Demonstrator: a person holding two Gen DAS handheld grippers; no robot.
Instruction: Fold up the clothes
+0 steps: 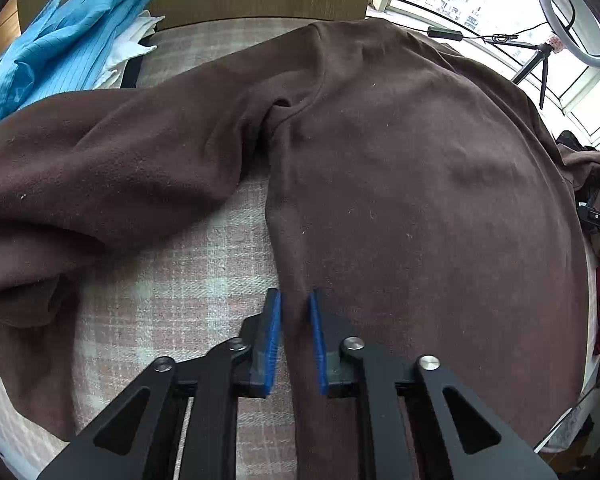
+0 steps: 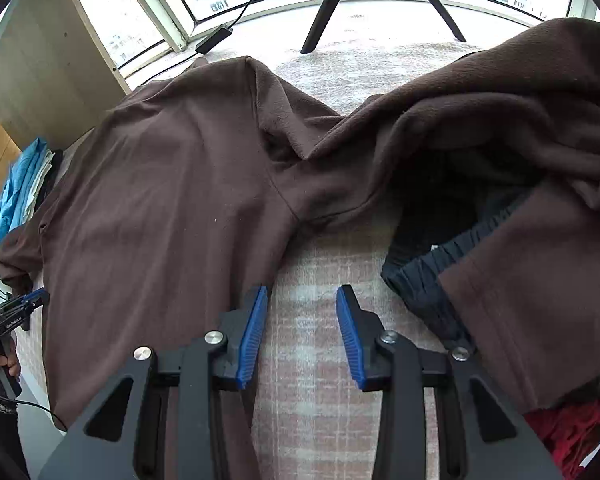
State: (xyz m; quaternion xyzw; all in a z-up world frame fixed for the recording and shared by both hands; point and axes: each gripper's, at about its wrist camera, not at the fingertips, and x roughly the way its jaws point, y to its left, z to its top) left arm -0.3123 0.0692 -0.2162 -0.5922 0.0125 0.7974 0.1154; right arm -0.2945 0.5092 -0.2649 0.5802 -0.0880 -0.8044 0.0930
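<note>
Brown fleece top (image 1: 400,168) spread on a checked cloth (image 1: 172,288), its side edge running between the blue pads of the left gripper (image 1: 296,300), jaws narrowly parted, right gripper (image 2: 302,294) released over bare cloth, top's edge at nine o'clock, no readable writing.

Brown fleece top (image 1: 420,184) lies spread flat, unfolded, across the plaid-covered bench (image 1: 172,288), body smooth w/ few wrinkles. One sleeve (image 1: 100,168) stretches out to the side, rumpled, cuff end bunched near the bench edge. Opposite sleeve (image 2: 480,120) lies crumpled over a dark garment (image 2: 424,272). Hem side edge sits between the left tool's (image 1: 295,300) pads.
</note>
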